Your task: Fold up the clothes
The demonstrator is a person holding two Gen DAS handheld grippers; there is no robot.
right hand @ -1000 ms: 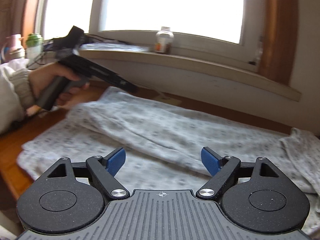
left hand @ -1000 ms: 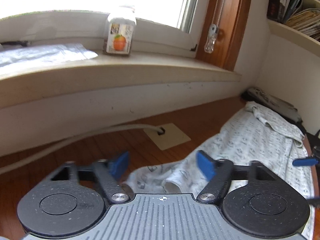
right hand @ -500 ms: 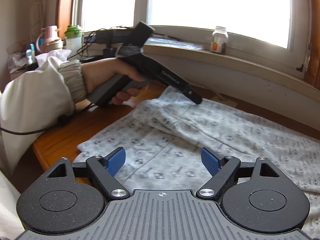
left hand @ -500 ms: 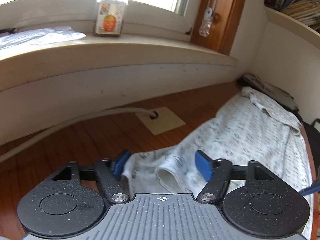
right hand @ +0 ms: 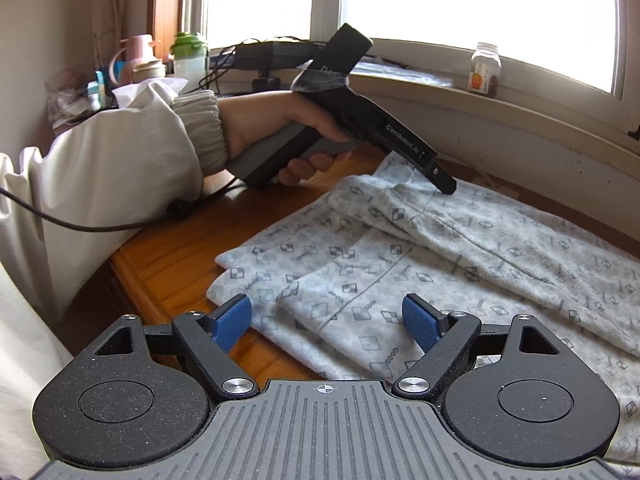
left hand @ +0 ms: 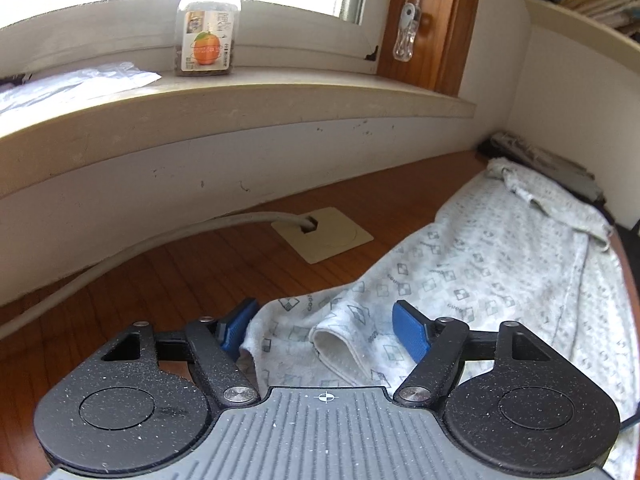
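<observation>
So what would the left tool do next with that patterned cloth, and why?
Probably close on the cuff. The left tool is open, its jaws having just widened, and the patterned garment still lies unfolded on the wooden table.

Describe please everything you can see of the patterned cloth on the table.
The cloth is a soft, pale grey-white garment printed with small dark squares. It lies flat along the wooden table, folded lengthwise so one layer overlaps another, with a seam running down it. A hemmed cuff end sits between the open fingers of the left gripper, which have just been opening. Its near corner lies between the right gripper's open fingers. The far end looks bunched.
</observation>
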